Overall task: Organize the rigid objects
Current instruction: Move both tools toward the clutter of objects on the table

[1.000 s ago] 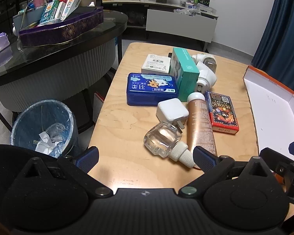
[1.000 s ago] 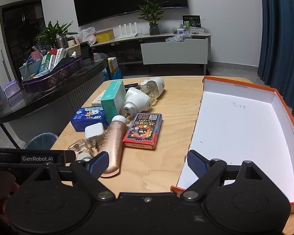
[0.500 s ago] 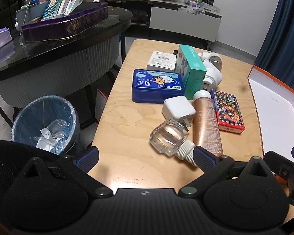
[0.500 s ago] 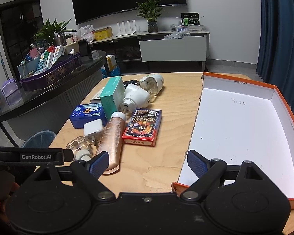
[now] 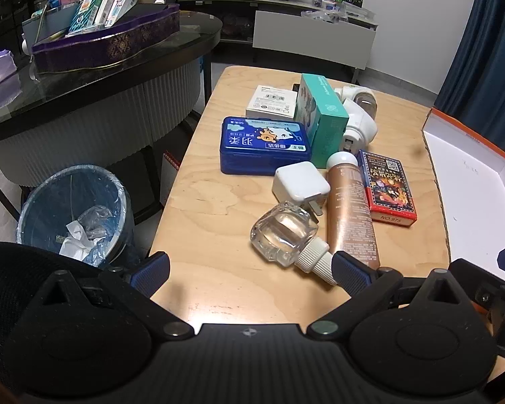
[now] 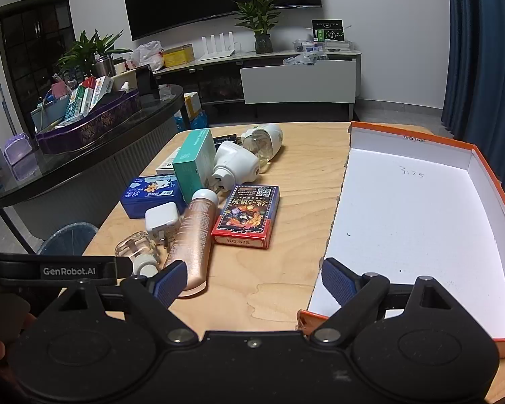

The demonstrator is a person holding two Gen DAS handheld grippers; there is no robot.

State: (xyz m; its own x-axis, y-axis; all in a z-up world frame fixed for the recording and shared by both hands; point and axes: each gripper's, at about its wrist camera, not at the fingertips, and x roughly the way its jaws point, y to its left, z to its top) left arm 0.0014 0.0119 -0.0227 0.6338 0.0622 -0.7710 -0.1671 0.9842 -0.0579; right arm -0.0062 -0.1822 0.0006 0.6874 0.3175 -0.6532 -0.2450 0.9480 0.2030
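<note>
Both grippers are hovering over the near edge of a light wooden table (image 5: pixel 219 195), each with its blue-padded fingers spread wide and gripping nothing. The left gripper (image 5: pixel 250 270) is sitting just short of a clear squat glass bottle with a ribbed white cap (image 5: pixel 284 237), whose cap is lying right beside that gripper's right fingertip. The right gripper (image 6: pixel 254 277) is straddling bare wood, its right finger reaching over the near corner of a shallow cardboard box lid, orange outside and white inside (image 6: pixel 421 222).

Taking the long copper-coloured tube with a white cap (image 5: pixel 350 212) as the landmark: the glass bottle is lying to its left, close against it. A white cube-shaped plug adapter (image 5: pixel 300 182) is resting to its left too, farther back, its prongs pointing toward the bottle. A red and black card box marked NO.975 (image 5: pixel 387 185) is lying flat along its right side, and the box lid is standing farther right, apart from the card box. Behind the tube's cap, a teal upright carton (image 5: pixel 323 118) is standing, with a flat blue tin printed with a cartoon (image 5: pixel 264 144) to the left of it and a small white labelled box (image 5: pixel 272 102) farther back. Two white rounded plug-in devices (image 5: pixel 357 121) are lying behind the tube, to the right of the carton.
</note>
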